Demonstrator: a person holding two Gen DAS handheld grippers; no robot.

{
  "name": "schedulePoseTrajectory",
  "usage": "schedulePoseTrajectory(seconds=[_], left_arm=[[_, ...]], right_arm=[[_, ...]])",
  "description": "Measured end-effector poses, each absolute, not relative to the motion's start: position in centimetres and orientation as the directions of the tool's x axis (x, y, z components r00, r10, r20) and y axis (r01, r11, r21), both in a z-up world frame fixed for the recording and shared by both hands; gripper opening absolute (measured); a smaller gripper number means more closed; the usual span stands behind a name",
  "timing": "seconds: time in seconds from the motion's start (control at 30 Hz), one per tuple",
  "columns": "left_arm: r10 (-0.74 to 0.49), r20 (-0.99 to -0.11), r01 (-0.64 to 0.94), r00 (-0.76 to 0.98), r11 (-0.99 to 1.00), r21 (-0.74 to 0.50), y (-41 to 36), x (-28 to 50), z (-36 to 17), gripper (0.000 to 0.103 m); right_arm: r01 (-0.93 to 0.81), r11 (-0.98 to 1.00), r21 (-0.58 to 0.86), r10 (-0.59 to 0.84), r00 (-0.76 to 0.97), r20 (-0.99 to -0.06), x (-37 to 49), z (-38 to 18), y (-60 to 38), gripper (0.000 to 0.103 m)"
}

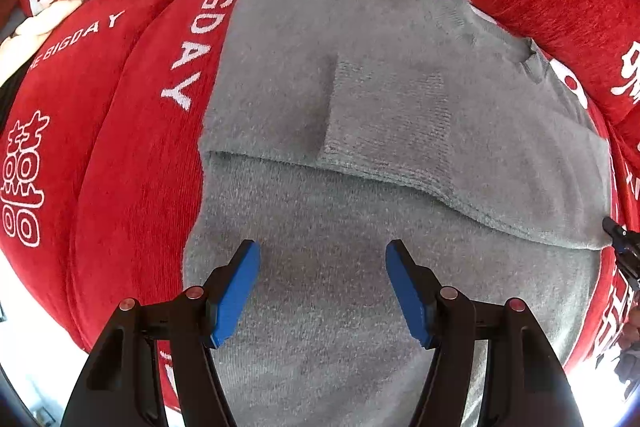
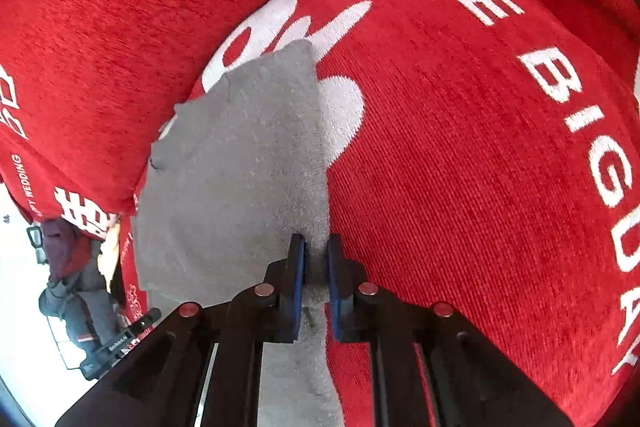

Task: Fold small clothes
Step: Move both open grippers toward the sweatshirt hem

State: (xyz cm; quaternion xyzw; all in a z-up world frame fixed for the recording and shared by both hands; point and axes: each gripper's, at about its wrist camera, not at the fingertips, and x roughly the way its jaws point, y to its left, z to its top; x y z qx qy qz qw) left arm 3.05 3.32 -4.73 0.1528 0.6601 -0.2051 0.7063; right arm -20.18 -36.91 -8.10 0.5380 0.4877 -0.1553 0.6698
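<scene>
- Grey knitted fuzzy garment (image 1: 360,131): spread flat on red chenille sofa cover with white lettering (image 1: 132,131), already partly folded, one sleeve-like flap laid across the body.
- Right gripper (image 2: 316,267): fingers closed on the right side edge of the garment, thin pinch of fabric visible between blue pads.
- Left gripper (image 1: 322,283): fingers open, hanging above the lower part of the garment, touching nothing, holding nothing.
- Risk one: very small bite of the right fingers, only at the edge; probably slipping out when lifted, because knit is soft and stretchy.
- Risk two: pulling from one side only, with no hold from the left; possibly dragging the whole garment and undoing the flap already folded.
- Risk three: catching the sofa cover below together with the garment; cannot tell whether this happens.
- Risk four: soft uneven cushion under the cloth; possibly crooked fold line.
</scene>
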Motion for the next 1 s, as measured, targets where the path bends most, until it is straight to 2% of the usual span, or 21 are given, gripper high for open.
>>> schedulePoseTrajectory(seconds=[0.13, 0.27, 0.63, 1.0], left_arm=[[-0.076, -0.997, 0.497, 0.031, 0.866, -0.051, 3.3, 2.5, -4.8, 0.067], [-0.081, -0.996, 0.491, 0.023, 0.869, -0.06, 3.2, 1.8, -4.6, 0.067], [-0.082, -0.996, 0.486, 0.027, 0.872, -0.058, 2.8, -0.3, -2.2, 0.067], [-0.081, -0.997, 0.45, -0.014, 0.89, -0.079, 4.3, -3.2, -3.1, 0.067]], right_arm=[[0.751, 0.359, 0.554, 0.32, 0.459, -0.829, -20.6, -7.1, -36.4, 0.022], [0.745, 0.392, 0.54, 0.324, 0.438, -0.839, -21.2, -5.4, -35.3, 0.053], [0.676, 0.49, 0.55, 0.406, 0.381, -0.831, -21.3, -2.5, -29.9, 0.058], [0.643, 0.487, 0.591, 0.499, 0.351, -0.793, -21.6, -3.7, -26.6, 0.058]])
